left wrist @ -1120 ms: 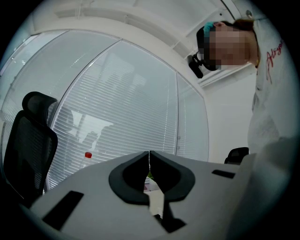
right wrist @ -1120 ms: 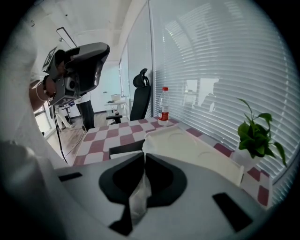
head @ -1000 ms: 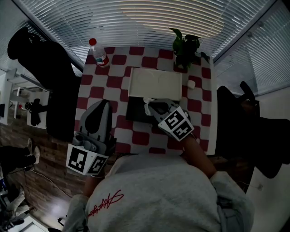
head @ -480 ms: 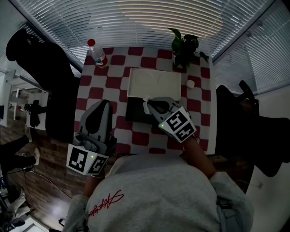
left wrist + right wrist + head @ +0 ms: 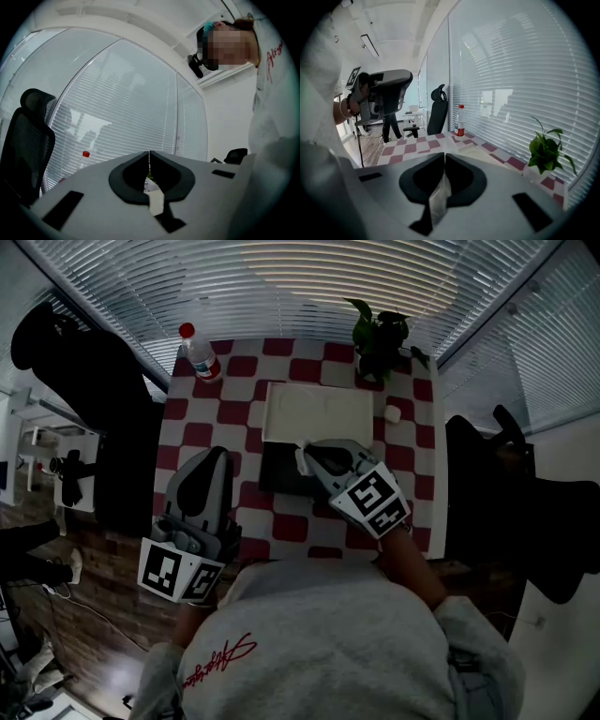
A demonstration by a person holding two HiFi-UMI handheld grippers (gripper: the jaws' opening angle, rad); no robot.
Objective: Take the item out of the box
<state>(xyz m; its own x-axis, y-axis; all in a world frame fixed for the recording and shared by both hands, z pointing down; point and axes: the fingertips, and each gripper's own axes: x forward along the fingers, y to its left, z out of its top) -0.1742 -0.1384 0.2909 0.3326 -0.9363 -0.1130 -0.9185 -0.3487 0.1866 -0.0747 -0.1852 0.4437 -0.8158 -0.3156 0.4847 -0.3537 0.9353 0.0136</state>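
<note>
My right tongs point(image 5: 444, 158) are clamped on a pale crinkly packet point(image 5: 439, 194), held over the far edge of the open dark box point(image 5: 279, 474) on the counter point(image 5: 197, 418). Left tongs point(image 5: 149, 157) together, empty, off to the side. Grab done, I reckon; carrying it clear and setting it down are left.

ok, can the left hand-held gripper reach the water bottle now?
Probably yes: the bottle stands on the same side as the left hand-held gripper, only bare tablecloth between them. Its jaws are shut and must open first.
</note>
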